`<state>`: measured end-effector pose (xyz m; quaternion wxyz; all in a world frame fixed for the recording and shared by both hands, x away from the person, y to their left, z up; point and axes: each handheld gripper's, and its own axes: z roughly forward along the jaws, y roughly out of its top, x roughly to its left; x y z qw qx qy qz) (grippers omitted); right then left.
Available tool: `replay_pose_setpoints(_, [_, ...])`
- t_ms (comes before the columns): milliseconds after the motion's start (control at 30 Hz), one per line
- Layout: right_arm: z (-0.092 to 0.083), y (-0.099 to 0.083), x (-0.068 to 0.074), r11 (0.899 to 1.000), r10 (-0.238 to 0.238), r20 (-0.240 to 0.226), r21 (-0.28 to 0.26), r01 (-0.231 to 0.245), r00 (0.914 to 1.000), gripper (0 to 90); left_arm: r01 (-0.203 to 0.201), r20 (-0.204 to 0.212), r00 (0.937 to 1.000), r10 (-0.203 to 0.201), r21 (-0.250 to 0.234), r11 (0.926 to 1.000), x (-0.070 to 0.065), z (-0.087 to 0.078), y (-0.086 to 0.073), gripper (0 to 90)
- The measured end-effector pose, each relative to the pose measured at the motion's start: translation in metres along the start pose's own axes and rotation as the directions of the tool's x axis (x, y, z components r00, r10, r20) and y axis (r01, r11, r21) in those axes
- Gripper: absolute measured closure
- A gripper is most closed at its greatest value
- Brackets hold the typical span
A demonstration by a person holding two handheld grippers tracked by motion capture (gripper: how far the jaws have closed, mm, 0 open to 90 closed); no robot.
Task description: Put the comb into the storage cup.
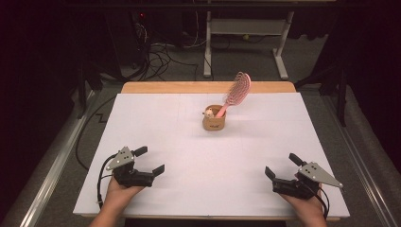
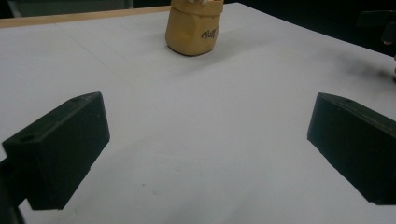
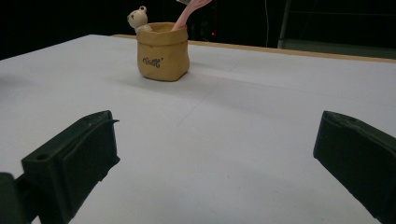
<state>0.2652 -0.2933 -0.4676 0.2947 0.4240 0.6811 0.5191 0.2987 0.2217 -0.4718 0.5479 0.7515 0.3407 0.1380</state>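
Both the left gripper (image 1: 152,160) and right gripper (image 1: 283,165) rest spread wide on the bench (image 1: 156,123), holding nothing, well apart from the pot (image 1: 213,120) with its pink brush (image 1: 236,92).

Matt white paper-like sheet over the table (image 1: 156,123), bare pale wood strip at its 12 o'clock edge, smooth tan ceramic-looking pot (image 3: 163,52) with slight sheen, pink plastic hairbrush (image 1: 238,91), matt black plastic left claw (image 1: 152,160), right claw (image 1: 281,166) alike

Tan pot (image 2: 194,29) beyond wide-apart jaws
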Motion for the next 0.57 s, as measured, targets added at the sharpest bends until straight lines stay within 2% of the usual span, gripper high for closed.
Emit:
replay_pose_setpoints(200, [0.0031,-0.0015,0.0054,1.000,-0.028,-0.001,0.014,0.028,0.9996,0.3,0.007,0.001,1.0000,-0.007,-0.006,1.0000,0.0006,-0.0018,-0.0002,0.0])
replay_pose_setpoints(567, [0.0042,-0.0026,0.0055,0.999,-0.034,0.006,0.023,0.033,0.9994,0.2,0.002,-0.001,1.0000,-0.002,-0.008,1.0000,0.0011,-0.0033,0.0000,0.0])
